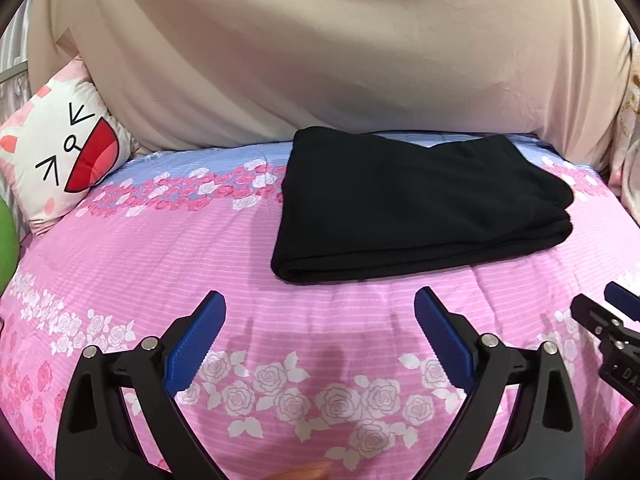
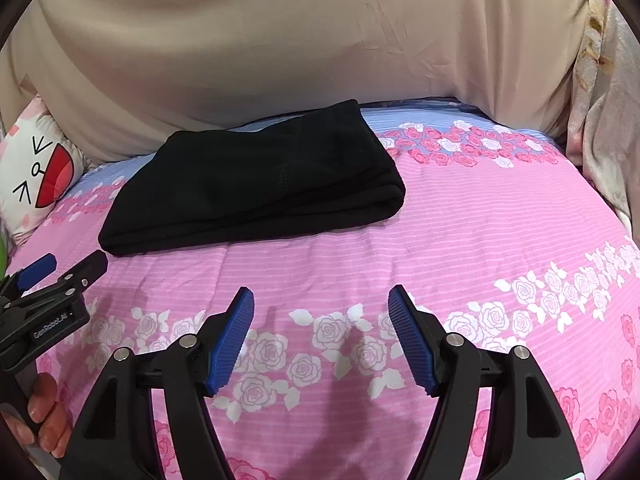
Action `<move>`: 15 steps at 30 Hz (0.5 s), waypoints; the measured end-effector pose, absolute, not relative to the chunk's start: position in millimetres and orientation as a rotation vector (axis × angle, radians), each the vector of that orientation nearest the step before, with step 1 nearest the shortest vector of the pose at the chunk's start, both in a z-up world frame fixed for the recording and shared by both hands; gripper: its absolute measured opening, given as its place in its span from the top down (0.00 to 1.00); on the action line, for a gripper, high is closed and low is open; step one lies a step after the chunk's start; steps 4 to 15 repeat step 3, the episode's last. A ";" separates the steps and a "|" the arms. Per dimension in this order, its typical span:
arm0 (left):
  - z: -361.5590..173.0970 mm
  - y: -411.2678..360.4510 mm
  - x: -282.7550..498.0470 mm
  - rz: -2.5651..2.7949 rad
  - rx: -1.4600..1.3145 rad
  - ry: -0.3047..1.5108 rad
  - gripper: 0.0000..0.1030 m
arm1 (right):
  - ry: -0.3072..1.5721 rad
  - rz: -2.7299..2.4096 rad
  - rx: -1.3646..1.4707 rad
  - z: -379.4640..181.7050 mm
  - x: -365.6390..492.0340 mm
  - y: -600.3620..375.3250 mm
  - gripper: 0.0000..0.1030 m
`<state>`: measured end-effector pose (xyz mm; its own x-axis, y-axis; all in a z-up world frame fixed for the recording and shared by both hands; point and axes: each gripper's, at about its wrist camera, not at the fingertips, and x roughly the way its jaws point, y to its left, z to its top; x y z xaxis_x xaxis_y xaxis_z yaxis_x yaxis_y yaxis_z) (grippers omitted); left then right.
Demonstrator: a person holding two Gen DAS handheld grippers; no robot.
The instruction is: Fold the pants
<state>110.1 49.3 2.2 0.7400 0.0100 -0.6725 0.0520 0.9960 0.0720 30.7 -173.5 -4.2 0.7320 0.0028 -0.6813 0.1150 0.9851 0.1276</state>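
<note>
The black pants lie folded in a flat stacked rectangle on the pink flowered bedspread, towards the far side of the bed. They also show in the right wrist view. My left gripper is open and empty, held above the bedspread a little short of the pants' near edge. My right gripper is open and empty, short of the pants and to their right. Each gripper shows at the edge of the other's view: the right one and the left one.
A beige sheet hangs behind the bed. A cat-face cushion leans at the far left, with something green beside it. Patterned fabric hangs at the far right. The bedspread's blue band runs along the back.
</note>
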 end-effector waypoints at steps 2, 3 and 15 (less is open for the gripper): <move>1.8 46.0 109.9 -0.030 0.103 0.738 0.10 | 0.748 -0.064 0.163 -4.1 30.2 -171.6 0.33; 1.5 45.3 109.8 -0.027 0.109 0.738 0.10 | 0.748 -0.067 0.163 -3.9 29.8 -171.1 0.33; 1.5 45.3 109.8 -0.027 0.109 0.738 0.10 | 0.748 -0.067 0.163 -3.9 29.8 -171.1 0.33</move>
